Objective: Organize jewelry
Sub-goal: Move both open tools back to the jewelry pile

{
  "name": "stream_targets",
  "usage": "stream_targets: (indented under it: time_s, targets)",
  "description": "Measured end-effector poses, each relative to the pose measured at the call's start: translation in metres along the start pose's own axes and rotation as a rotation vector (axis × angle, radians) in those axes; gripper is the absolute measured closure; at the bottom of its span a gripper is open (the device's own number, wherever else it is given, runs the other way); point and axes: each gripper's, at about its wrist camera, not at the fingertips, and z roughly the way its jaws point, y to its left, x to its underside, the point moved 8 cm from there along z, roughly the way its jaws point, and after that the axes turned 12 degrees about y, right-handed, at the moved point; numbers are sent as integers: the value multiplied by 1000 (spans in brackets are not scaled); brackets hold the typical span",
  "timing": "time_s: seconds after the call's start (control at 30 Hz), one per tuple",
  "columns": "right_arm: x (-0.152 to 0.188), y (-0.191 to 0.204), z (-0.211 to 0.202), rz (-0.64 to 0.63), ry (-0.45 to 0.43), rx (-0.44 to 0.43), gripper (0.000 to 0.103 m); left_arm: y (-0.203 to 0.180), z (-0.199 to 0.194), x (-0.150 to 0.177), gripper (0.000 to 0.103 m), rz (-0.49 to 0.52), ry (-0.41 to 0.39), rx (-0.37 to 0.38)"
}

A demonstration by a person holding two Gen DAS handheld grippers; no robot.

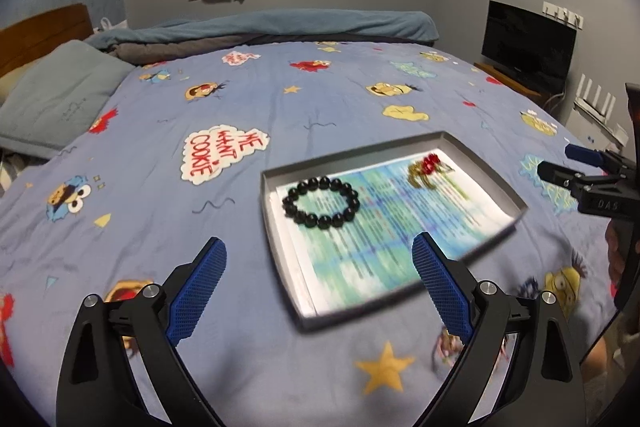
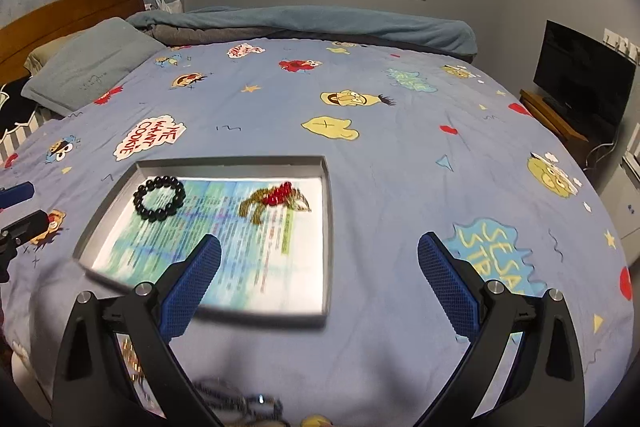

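Black bead bracelet: lying in the gray tray on the bed; looking hard, round, slippery; best pinching across one side of the ring.
Red and gold piece: sitting in the tray too; looking thin, tangly, easy to break.
Left gripper: standing wide apart, holding nothing.
Right gripper: standing wide apart, touching nothing.

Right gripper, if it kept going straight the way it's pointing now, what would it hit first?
Probably the tray, near its right-hand wall, or the bedspread just beside it; depth is hard to judge. The right gripper is open and empty, and nothing stands in between.
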Motion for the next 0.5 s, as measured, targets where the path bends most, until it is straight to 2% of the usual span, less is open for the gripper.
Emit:
stream_targets:
  time_s: [0.5]
  targets:
    - [76, -27, -30, 45, 14, -1, 6, -44, -6, 63, 9, 89, 38, 10]
